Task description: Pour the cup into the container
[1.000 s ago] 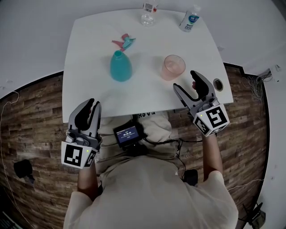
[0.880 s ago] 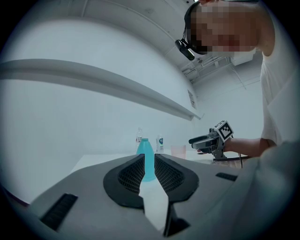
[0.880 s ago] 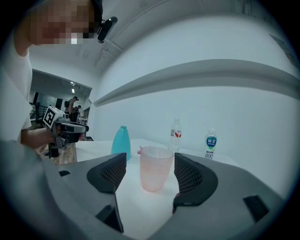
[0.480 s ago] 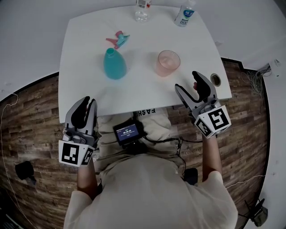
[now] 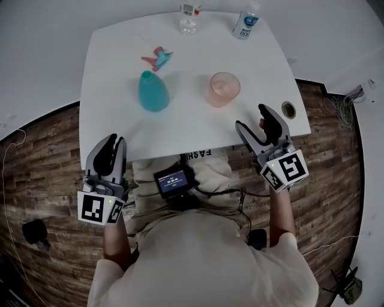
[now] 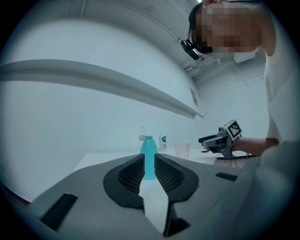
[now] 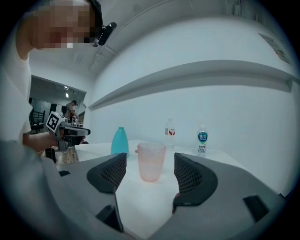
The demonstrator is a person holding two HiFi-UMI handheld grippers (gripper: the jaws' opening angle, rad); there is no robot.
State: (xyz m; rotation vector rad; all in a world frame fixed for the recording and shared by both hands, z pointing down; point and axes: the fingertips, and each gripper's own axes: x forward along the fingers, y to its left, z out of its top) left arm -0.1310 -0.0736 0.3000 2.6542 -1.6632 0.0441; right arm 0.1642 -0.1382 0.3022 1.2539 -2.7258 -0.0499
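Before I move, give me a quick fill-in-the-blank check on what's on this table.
1. The right gripper has its jaws ___, gripping nothing.
2. The cup is ___ in colour.
3. In the head view, the teal bottle stands to the cup's ___.
4. At the far edge of the table stand ___ clear bottles.

Missing words: open; pink; left; two.
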